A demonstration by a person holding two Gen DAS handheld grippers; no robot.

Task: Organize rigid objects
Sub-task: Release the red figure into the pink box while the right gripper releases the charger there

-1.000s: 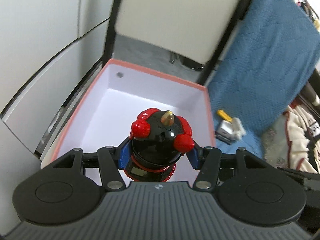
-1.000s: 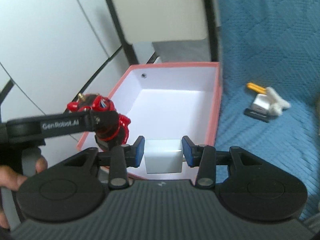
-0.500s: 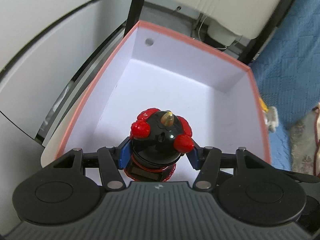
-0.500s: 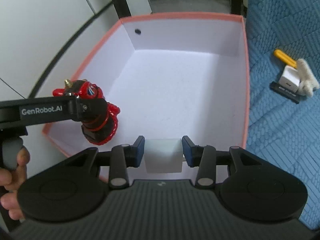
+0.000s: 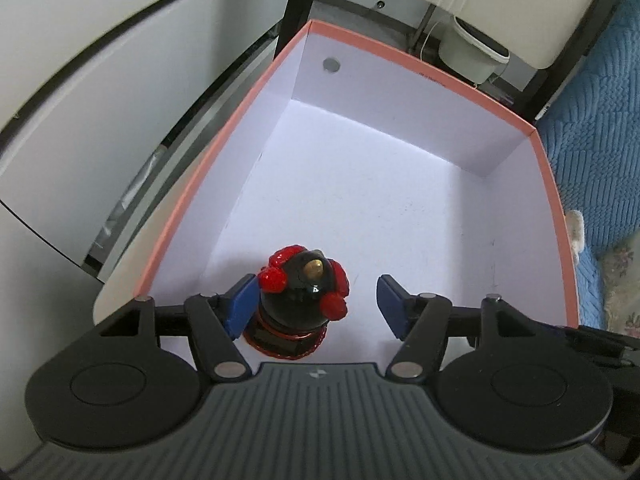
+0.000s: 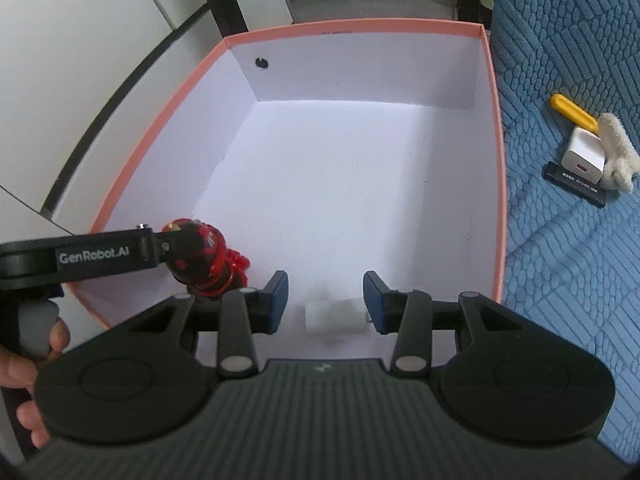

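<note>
Left wrist view: left gripper (image 5: pixel 316 300), jaws just opened, stands apart around the red-and-black toy (image 5: pixel 302 304), which sits on the floor of the pink-rimmed box (image 5: pixel 552 200) near its front-left corner.

Right wrist view: right gripper (image 6: pixel 325 300) is parted too; a blurred white block (image 6: pixel 334 316) lies between, unpressed. On the blue bed cover (image 6: pixel 560 260) beside the box: white charger (image 6: pixel 582 154), yellow stick (image 6: pixel 572 112), fluffy toy (image 6: pixel 618 156).

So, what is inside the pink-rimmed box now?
Inside the box are the red and black toy, near its left corner, and a small white block at the near edge. The floor below both gripper bodies is hidden.
</note>
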